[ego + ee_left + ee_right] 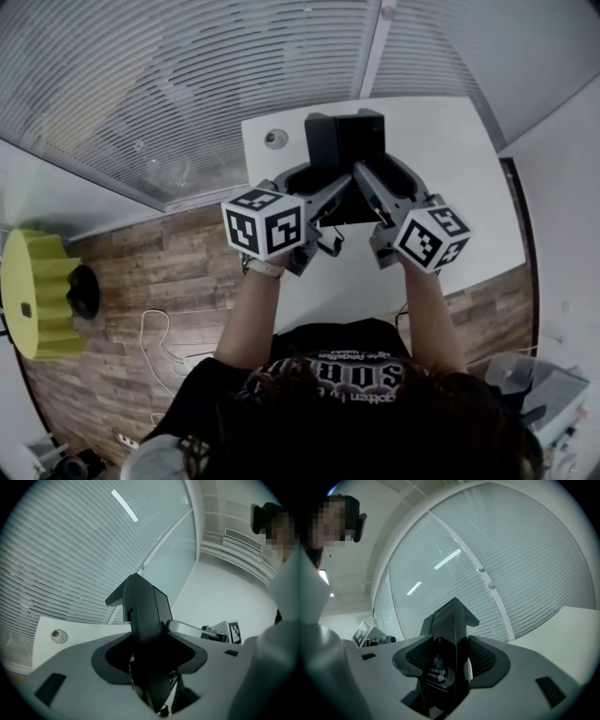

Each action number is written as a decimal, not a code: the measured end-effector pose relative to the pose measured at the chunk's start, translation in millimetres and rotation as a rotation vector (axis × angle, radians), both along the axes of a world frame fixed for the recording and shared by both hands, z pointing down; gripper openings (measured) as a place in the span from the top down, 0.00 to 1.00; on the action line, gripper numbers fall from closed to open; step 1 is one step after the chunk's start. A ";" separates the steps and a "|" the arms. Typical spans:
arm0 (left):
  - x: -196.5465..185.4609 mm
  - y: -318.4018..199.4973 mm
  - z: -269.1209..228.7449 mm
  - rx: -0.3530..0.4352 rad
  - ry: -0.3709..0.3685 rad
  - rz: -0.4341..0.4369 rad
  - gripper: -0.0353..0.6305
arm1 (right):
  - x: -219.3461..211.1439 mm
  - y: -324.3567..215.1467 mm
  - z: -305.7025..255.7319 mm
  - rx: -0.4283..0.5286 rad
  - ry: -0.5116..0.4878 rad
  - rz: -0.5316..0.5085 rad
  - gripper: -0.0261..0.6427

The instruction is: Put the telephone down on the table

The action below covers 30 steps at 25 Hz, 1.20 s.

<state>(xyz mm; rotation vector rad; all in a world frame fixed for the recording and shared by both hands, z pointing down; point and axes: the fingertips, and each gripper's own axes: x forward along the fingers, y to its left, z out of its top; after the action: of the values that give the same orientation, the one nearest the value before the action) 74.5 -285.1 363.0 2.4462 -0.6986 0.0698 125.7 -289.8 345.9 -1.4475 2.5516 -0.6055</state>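
While it is held upright in the air between two grippers, the black, slab-shaped plastic telephone [344, 142] is seen over the far half of the white rectangular table [459, 178], seemingly clear of its top, though contact at the base cannot be ruled out from above. It is clamped from opposite sides: the grey left gripper [319, 195] is closed on one flank, its jaws pressed against the dark casing [145, 620], and the grey right gripper [447, 660] is clenched on the other flank, over a small printed label. The casing is judged to be rigid, smooth and fairly slippery, with moderate weight, so the flat side walls low on the body are thought the best place for a grip, held evenly from both sides. A round metal grommet [275, 139] is set in the table's left corner, beside a glass wall with slatted blinds [187, 84].
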 end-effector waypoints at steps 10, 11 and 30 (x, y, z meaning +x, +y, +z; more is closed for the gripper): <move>8.0 -53.3 23.7 -0.040 -0.015 -0.066 0.61 | 7.2 -57.2 24.1 -0.046 -0.008 -0.061 0.60; 8.8 -58.4 26.6 -0.045 -0.017 -0.069 0.61 | 8.0 -62.5 27.2 -0.052 -0.010 -0.064 0.60; 23.1 -137.6 100.2 -0.157 -0.070 -0.085 0.61 | 23.7 -144.4 104.8 -0.184 -0.053 -0.073 0.60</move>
<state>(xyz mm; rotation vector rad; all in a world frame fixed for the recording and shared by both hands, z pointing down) 97.5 -422.7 463.3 2.2705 -0.7965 0.1717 149.4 -434.2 450.8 -1.3747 2.5752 -0.8990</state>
